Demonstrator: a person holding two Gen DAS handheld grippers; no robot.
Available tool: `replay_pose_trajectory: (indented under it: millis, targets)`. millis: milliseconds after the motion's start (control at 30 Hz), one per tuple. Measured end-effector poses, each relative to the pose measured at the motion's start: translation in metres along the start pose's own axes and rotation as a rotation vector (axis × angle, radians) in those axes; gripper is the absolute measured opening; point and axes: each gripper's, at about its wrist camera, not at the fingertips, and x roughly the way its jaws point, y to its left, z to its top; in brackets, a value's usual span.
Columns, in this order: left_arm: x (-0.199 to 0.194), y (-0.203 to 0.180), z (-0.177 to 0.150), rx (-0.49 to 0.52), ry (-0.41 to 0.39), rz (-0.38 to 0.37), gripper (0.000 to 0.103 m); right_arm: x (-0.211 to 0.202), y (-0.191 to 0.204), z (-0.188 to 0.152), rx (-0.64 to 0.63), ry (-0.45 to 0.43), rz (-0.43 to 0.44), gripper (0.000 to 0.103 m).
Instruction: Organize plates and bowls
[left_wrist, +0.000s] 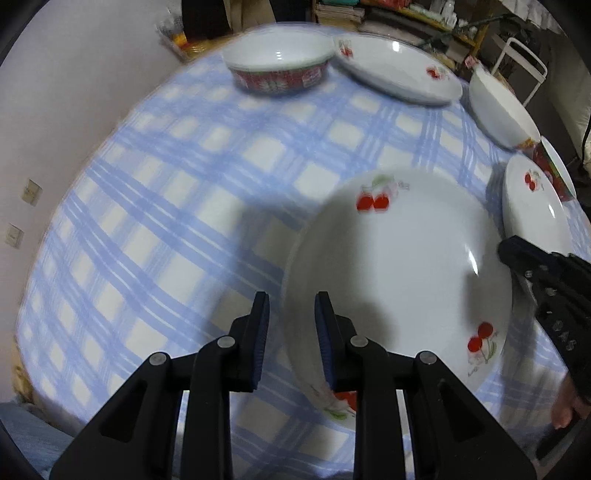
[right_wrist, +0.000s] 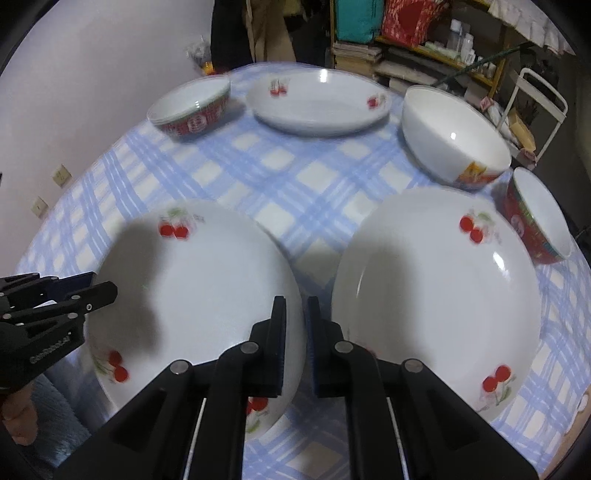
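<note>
Blue-check tablecloth (right_wrist: 295, 177) | cherry plate (right_wrist: 207, 288) | left hand-held gripper (left_wrist: 291, 343) apart | right hand-held gripper (right_wrist: 296, 347) slightly apart

Two wrist fisheyes looking down and forward across the same table (left_wrist: 166, 206).

The left wrist view is hovering close over the near left cherry plate (left_wrist: 399, 280), filling its lower right; the right wrist view is sitting just to the right, showing that plate (right_wrist: 207, 295) at lower left. Both are sharing the far bowl (left_wrist: 279, 64) (right_wrist: 190, 107) and shelves (right_wrist: 424, 40) along the top.
</note>
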Motion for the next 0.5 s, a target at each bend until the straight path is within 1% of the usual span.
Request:
replay_pose_trajectory:
  millis: [33,100,167,200,233,300,367,400,433,500]
  targets:
    - [-0.005,0.0,0.001,0.0,-0.017,0.013,0.026,-0.006,-0.001,0.003,0.007,-0.018,0.005,0.011]
    - [-0.017,-0.001,0.005,-0.005,-0.047,0.01,0.029,-0.02,-0.007,0.011,0.027,-0.056,0.014,0.012]
    - [-0.027,-0.003,0.008,0.003,-0.074,0.007,0.035,-0.032,-0.014,0.018,0.043,-0.086,0.002,0.016]
    - [-0.034,-0.007,0.011,0.015,-0.094,0.007,0.041,-0.039,-0.019,0.022,0.05,-0.1,-0.008,0.026]
    - [-0.038,-0.012,0.016,0.031,-0.113,0.011,0.046,-0.047,-0.026,0.026,0.061,-0.115,-0.019,0.04]
    - [-0.051,-0.023,0.021,0.099,-0.149,0.038,0.051,-0.059,-0.04,0.033,0.076,-0.131,-0.051,0.05]
    - [-0.063,-0.031,0.027,0.151,-0.181,0.063,0.058,-0.069,-0.053,0.039,0.095,-0.141,-0.077,0.052]
    - [-0.069,-0.035,0.028,0.171,-0.196,0.063,0.065,-0.076,-0.064,0.042,0.121,-0.146,-0.083,0.059]
    - [-0.074,-0.038,0.029,0.182,-0.207,0.06,0.074,-0.081,-0.072,0.043,0.138,-0.15,-0.091,0.071]
    - [-0.082,-0.046,0.034,0.183,-0.223,0.057,0.085,-0.087,-0.087,0.045,0.162,-0.156,-0.114,0.081]
